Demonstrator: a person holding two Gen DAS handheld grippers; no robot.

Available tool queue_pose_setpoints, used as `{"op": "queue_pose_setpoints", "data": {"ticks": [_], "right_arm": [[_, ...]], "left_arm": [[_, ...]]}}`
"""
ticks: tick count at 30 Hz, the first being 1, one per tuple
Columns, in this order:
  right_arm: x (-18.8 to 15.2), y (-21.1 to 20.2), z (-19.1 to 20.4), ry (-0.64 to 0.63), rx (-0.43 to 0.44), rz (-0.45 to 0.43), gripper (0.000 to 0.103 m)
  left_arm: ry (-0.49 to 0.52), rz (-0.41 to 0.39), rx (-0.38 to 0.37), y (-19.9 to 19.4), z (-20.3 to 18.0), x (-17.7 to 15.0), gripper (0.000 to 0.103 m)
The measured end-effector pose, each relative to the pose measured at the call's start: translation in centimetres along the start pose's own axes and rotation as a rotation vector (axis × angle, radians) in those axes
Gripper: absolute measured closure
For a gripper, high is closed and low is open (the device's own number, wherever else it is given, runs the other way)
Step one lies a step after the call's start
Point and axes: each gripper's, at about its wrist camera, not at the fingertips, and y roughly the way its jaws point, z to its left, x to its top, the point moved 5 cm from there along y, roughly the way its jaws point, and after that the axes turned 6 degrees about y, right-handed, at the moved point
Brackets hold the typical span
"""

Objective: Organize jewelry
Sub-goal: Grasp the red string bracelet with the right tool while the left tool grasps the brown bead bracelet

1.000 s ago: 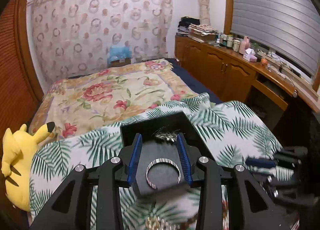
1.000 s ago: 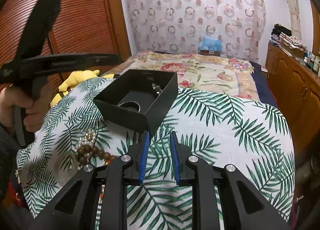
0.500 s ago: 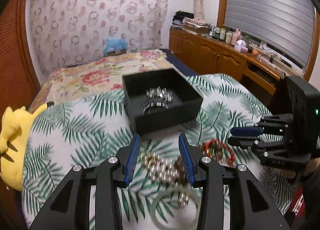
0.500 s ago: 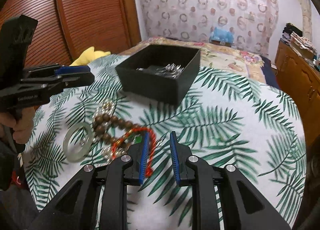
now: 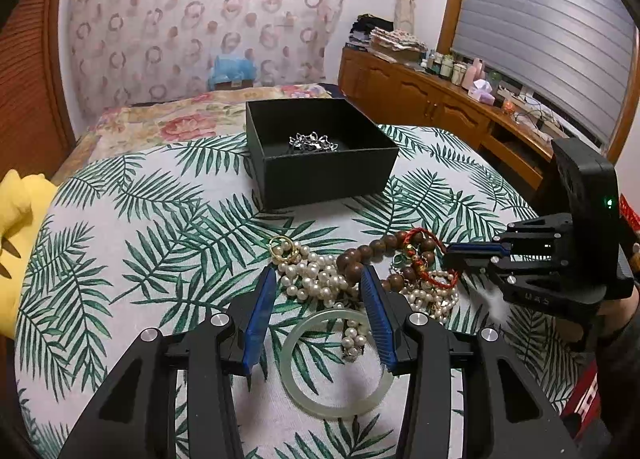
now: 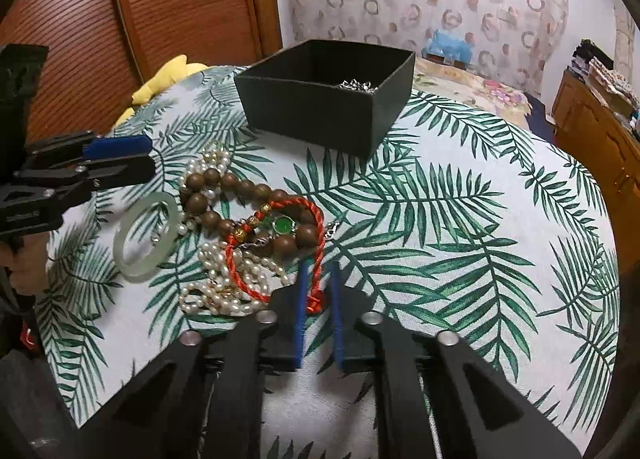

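— Although parted wide, gripping nothing: left tongs (image 5: 319, 273), low over the pearl strands (image 5: 304, 271), with the pale jade bangle (image 5: 336, 408) flat on the desk (image 5: 160, 219) just beneath the fingers.

— And on the right?

— Right tongs (image 6: 319, 271) narrow, only a slim gap. Knotted end of the red cord bracelet (image 6: 316, 215) lying between the blue pads (image 6: 299, 299), not visibly pinched. Resting on the cloth, not lifted.

— Around that?

— One tangled heap, everything touching. Wooden bead bracelet (image 5: 356, 259) curled across the pearls, red cord looped over the beads, a green stone pendant (image 6: 284, 225) on a thin silver chain inside that loop. Bangle at the heap's edge, overlapping a few pearls.

— Further out?

— Black box (image 5: 328, 175) upright and open, beyond the heap, apart from it. Inside, a silver chain (image 5: 312, 141) bunched near the middle; rest of the floor hidden by the near wall. Palm-leaf cloth over the whole desk. Yellow plush toy (image 5: 20, 199) off the desk's left side, flowered bed behind.
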Motion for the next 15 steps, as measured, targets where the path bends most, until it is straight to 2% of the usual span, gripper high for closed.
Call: {"op": "queue_pose_setpoints", "data": {"ticks": [4, 15], "right_arm": [[-0.3, -0.1, -0.6, 0.004, -0.015, -0.029, 0.100], [-0.3, -0.1, -0.5, 0.005, -0.025, -0.033, 0.100]], "left_arm": [[0.009, 0.010, -0.007, 0.4, -0.6, -0.2, 0.061], [0.044, 0.049, -0.020, 2.7, -2.1, 1.2, 0.061]]}}
